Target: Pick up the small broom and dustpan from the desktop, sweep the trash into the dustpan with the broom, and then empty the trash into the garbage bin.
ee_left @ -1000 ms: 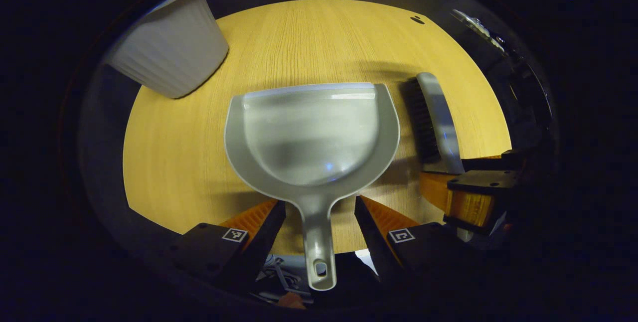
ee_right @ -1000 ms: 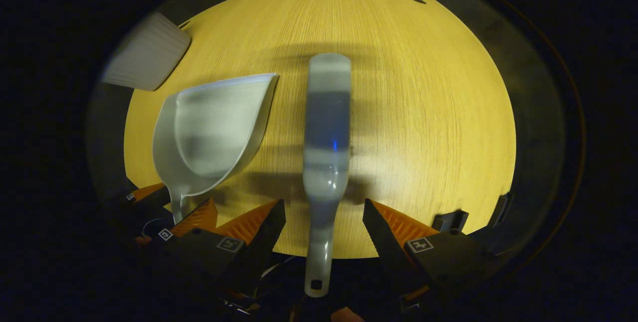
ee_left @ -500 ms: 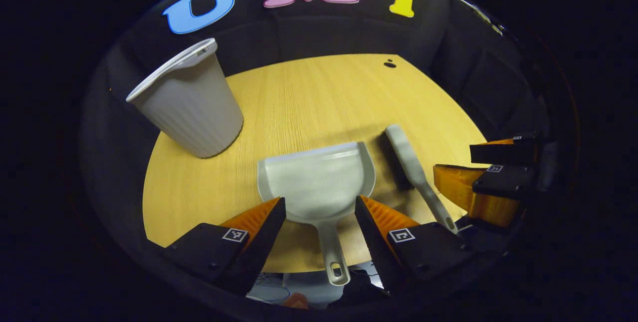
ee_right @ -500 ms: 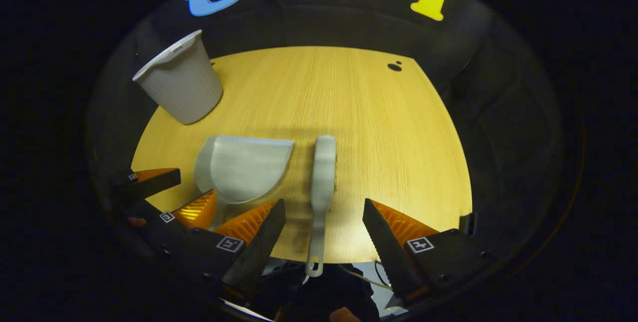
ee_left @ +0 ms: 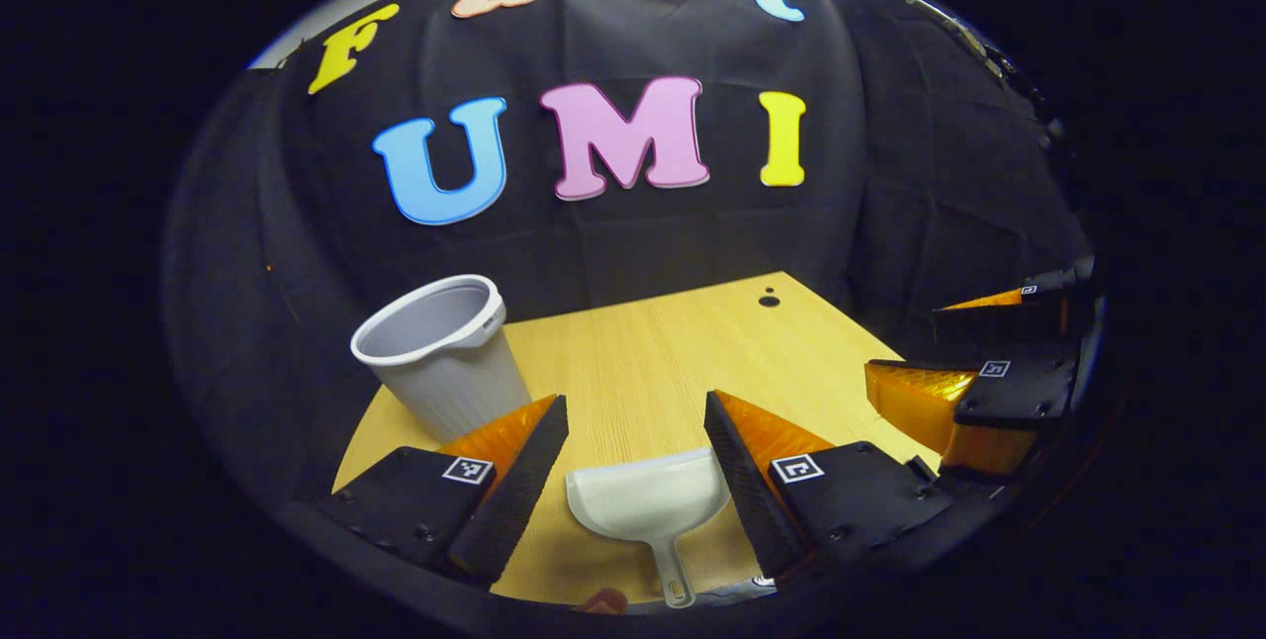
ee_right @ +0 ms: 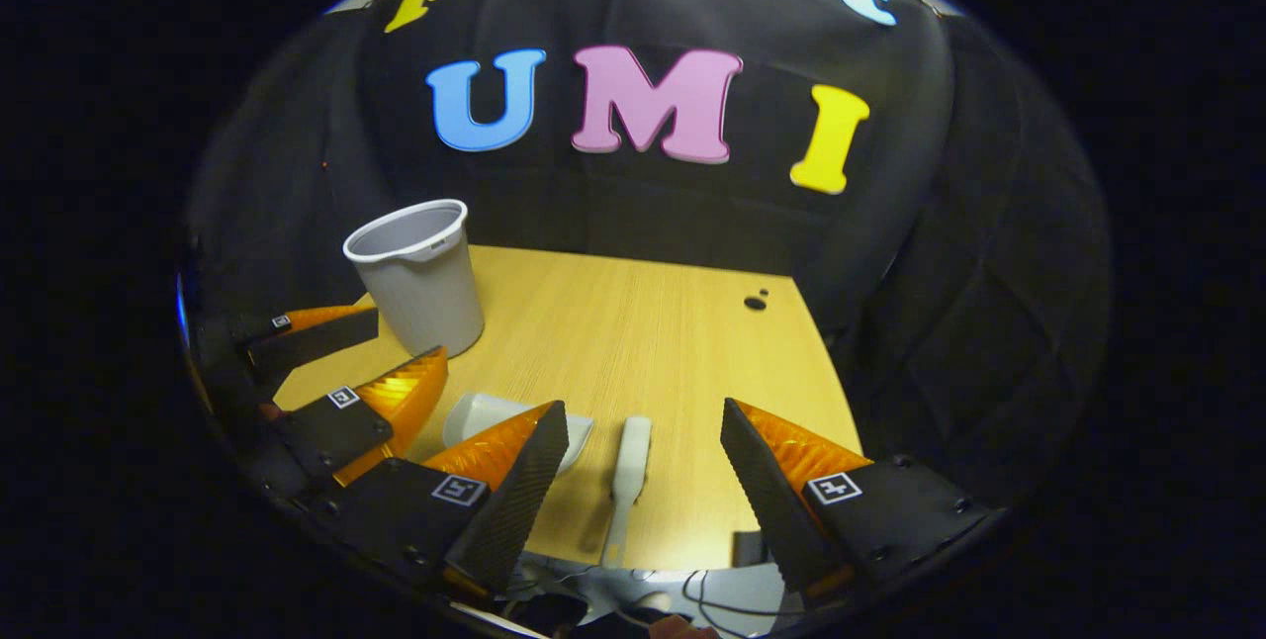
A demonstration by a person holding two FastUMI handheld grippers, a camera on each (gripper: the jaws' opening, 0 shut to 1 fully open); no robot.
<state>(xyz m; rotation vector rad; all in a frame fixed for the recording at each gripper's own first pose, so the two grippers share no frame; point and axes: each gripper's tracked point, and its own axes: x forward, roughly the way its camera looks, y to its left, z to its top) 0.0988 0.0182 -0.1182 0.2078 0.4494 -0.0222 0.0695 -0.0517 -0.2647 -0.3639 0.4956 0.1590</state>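
1. The left gripper (ee_left: 633,466) is held above the near edge of the table (ee_left: 653,362), its fingers spread wide apart and grasping nothing.
2. The dustpan (ee_left: 648,501) is seen lying flat on the table between and below those fingers, untouched, with its handle pointing toward the near edge.
3. The right gripper (ee_right: 643,466) is likewise released, fingers wide apart, raised over the near edge.
4. The broom (ee_right: 628,476) is seen lying on the table between the right gripper's fingers, not touched, handle toward the near edge.
5. In the right gripper view the dustpan (ee_right: 485,416) lies just left of the broom, partly hidden behind a finger.
6. The bin (ee_left: 440,357) stands upright at the far left of the table, its mouth open; its contents cannot be told.
7. Each gripper is seen in the other's view: the right one (ee_left: 974,372) at the right edge, the left one (ee_right: 346,362) at the left edge.
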